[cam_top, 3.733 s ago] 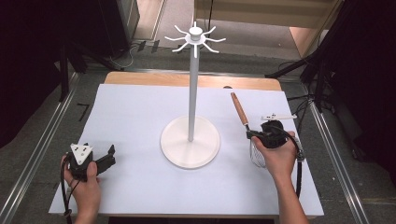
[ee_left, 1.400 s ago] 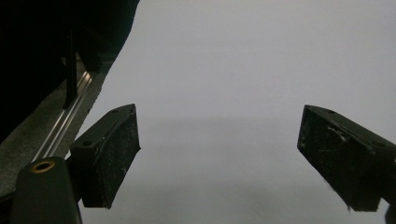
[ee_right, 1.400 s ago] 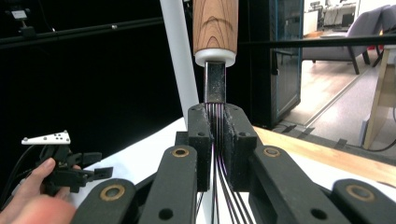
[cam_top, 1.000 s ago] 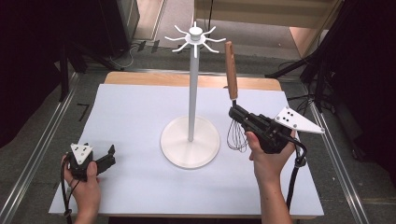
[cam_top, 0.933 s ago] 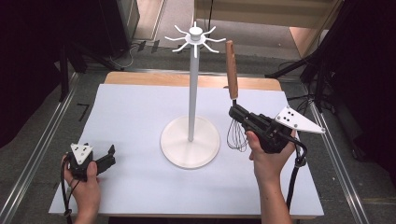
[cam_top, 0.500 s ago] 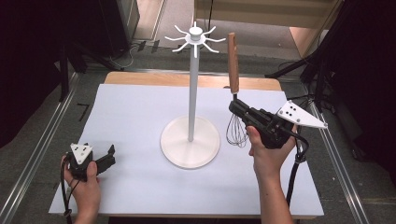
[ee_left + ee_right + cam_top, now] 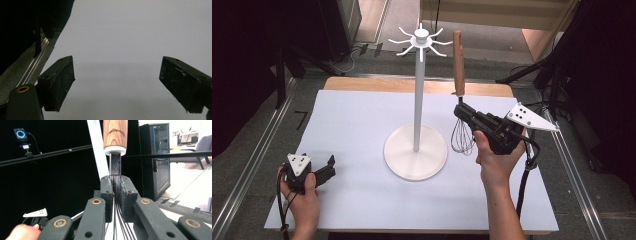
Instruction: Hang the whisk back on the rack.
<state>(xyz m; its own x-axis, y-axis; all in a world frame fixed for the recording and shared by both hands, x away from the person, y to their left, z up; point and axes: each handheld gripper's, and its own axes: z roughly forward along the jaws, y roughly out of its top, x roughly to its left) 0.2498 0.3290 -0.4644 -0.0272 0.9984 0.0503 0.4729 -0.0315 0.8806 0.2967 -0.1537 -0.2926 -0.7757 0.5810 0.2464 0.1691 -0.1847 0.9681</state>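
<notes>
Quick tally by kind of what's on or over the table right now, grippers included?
Whisk, wooden handle, held upright: 1
White hook stand: 1
Grippers: 2, the left gripper open, the right gripper shut on the whisk's wires
Total: 4

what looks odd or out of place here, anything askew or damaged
Nothing stands out. The whisk is upright, wooden handle up, clamped at the wire neck by the right hand-held gripper beside the white hook stand, which stands straight. The left hand-held gripper rests open on the table.
</notes>
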